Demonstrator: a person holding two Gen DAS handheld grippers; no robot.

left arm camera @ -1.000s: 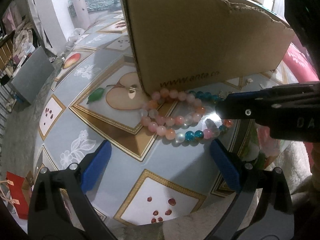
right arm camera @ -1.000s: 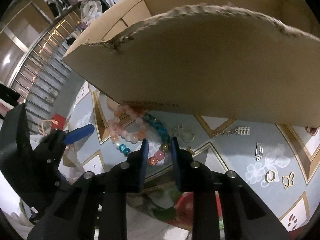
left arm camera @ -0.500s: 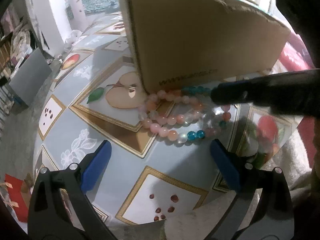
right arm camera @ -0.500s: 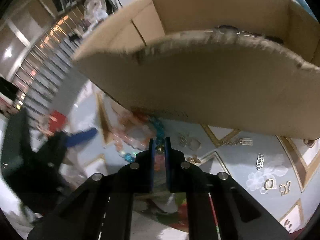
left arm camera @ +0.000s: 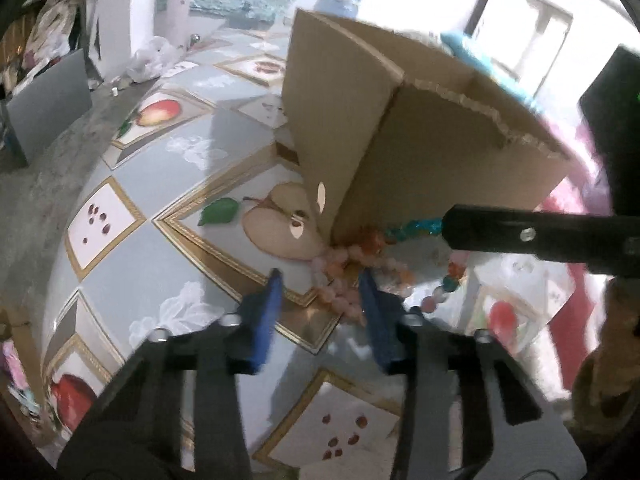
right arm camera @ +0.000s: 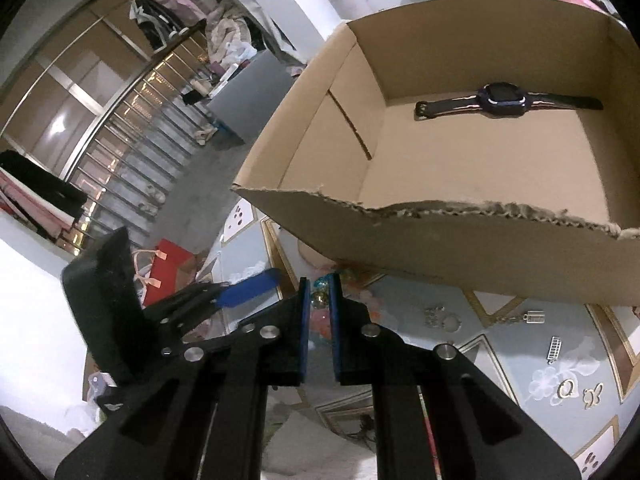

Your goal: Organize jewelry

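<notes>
Right gripper (right arm camera: 319, 300): you are pinching the bead necklace (right arm camera: 320, 298) between nearly closed fingers, just before the cardboard box (right arm camera: 460, 252).
Left gripper (left arm camera: 320, 292): fingers are standing apart, straddling the pink beads.

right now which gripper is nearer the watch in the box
Right. The right gripper is raised at the box front wall, facing the watch inside. The left gripper sits low by the beads, outside the box.
</notes>
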